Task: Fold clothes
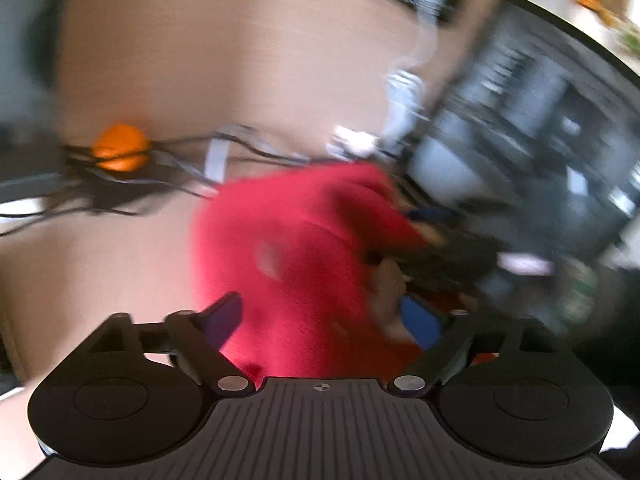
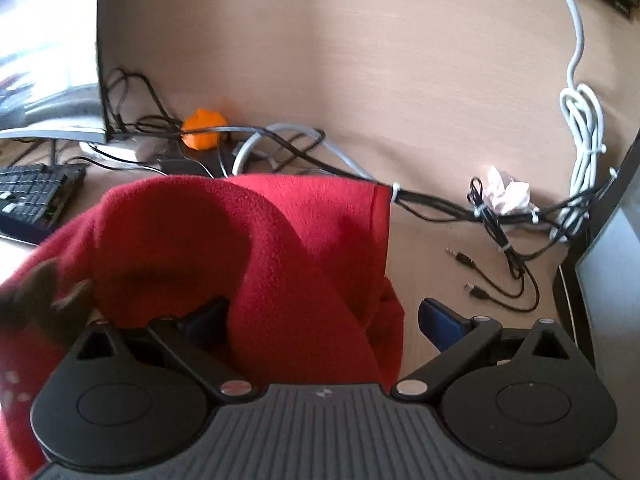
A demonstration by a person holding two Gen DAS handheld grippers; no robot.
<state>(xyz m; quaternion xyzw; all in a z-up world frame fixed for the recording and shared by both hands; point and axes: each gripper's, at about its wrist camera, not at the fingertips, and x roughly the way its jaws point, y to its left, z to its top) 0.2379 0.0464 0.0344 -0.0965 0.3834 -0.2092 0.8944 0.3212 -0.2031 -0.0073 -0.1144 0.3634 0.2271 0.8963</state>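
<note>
Red fleece garment bunched on desk, near orange ball.
Soft, light, probably grippy; best pinched at hem. Both hand-held grippers, left and right, spread wide, gripping nothing.

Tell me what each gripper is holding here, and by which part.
Neither grips anything. The left gripper and right gripper are both open, with the red fleece garment bunched loosely between their fingers, not pinched.

red fleece garment | bunched, part-lifted | on tan desk
</note>
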